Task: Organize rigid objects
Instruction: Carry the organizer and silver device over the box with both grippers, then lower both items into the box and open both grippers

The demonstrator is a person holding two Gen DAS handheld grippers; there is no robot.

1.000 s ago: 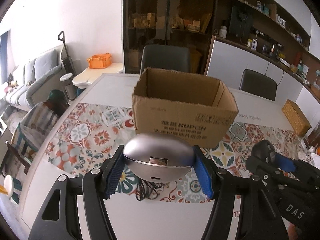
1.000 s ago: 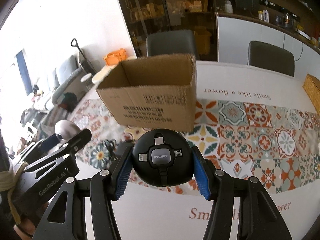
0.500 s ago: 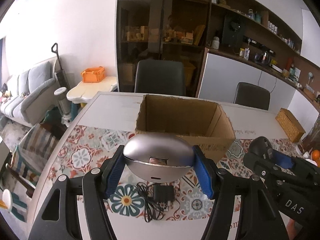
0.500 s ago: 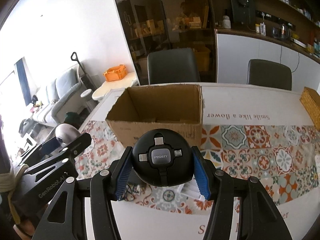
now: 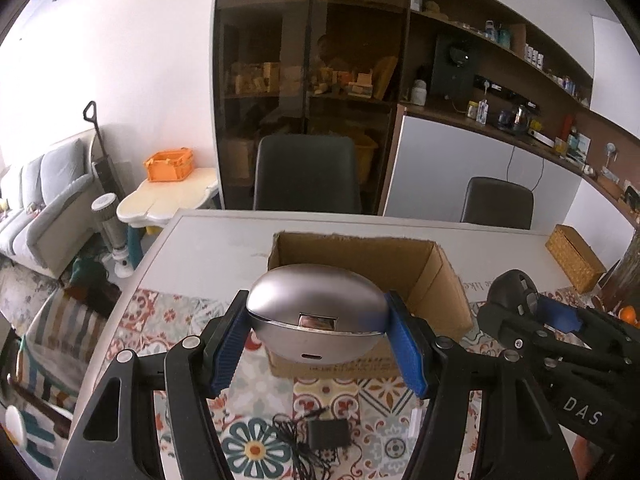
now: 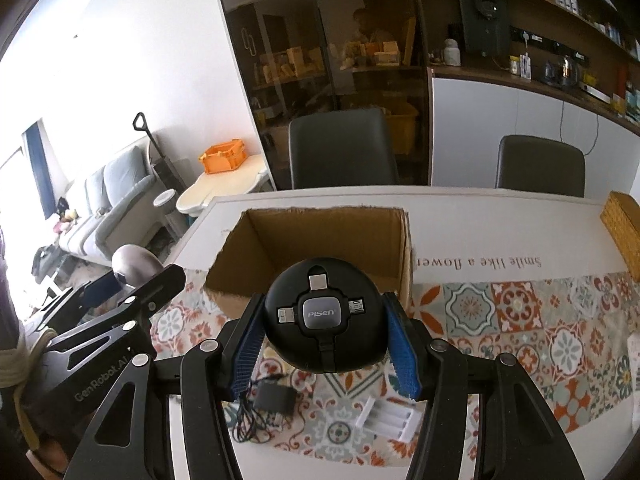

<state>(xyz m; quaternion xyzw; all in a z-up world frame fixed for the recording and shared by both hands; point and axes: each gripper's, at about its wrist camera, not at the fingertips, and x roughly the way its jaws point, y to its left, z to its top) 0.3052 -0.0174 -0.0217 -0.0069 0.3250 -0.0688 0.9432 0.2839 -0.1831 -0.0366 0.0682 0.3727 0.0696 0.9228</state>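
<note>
- The left gripper is clamped on a silver egg-shaped device, its blue pads pressing at 9 and 3 o'clock of the shell; the jaws stand about half open around it.
- The right gripper is clamped in the same way on a round black cable hub marked PISEN, held clear above the table with blue pads at both sides.
- Below the grippers, at 6 o'clock in both views, a black power adapter with its tangled cord lies on the patterned tablecloth.
- Just at 3 o'clock of the adapter lies a small white plastic holder.
- Beyond both held things, at 12 o'clock, stands the open cardboard box; no contents can be made out from these angles.
- A woven basket sits on the table at 2 o'clock, well apart from the box.
- Two dark chairs stand at the table's far edge, with a glass-fronted cabinet behind them.
- At 10 o'clock an orange crate rests on a small cream side table.
</note>
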